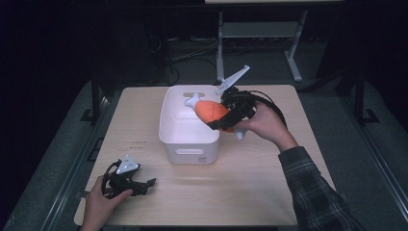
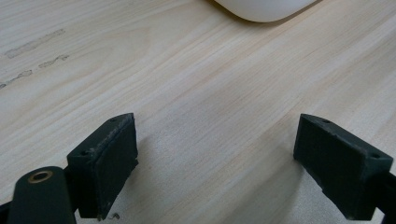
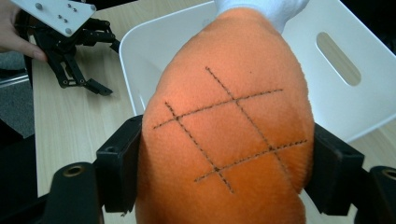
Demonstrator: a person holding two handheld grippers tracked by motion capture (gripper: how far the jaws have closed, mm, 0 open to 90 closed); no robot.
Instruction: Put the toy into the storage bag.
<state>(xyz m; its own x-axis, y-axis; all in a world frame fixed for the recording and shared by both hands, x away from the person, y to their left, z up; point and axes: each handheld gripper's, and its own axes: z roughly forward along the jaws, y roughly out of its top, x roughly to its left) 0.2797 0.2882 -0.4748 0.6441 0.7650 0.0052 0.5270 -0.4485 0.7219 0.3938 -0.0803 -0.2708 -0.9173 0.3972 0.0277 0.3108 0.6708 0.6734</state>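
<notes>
While my right gripper [image 1: 226, 118] pinches the plush drumstick [image 3: 229, 126] above the white bin [image 1: 188, 142] (left gripper [image 2: 215, 163] spread, idle on the table [image 1: 250, 192]), releasing off-centre could bounce it off the rim

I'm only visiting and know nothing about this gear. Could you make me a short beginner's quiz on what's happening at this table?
1. True or false: the right gripper is clamped on the orange plush drumstick toy with a white bone end.
2. The toy is held over: A) the white plastic bin with slot handles; B) the floor; C) a shelf.
3. What lies between the jaws of the left gripper?

Key: 1 true. 2 A. 3 nothing; they stand wide apart over the pale wooden table.
</notes>
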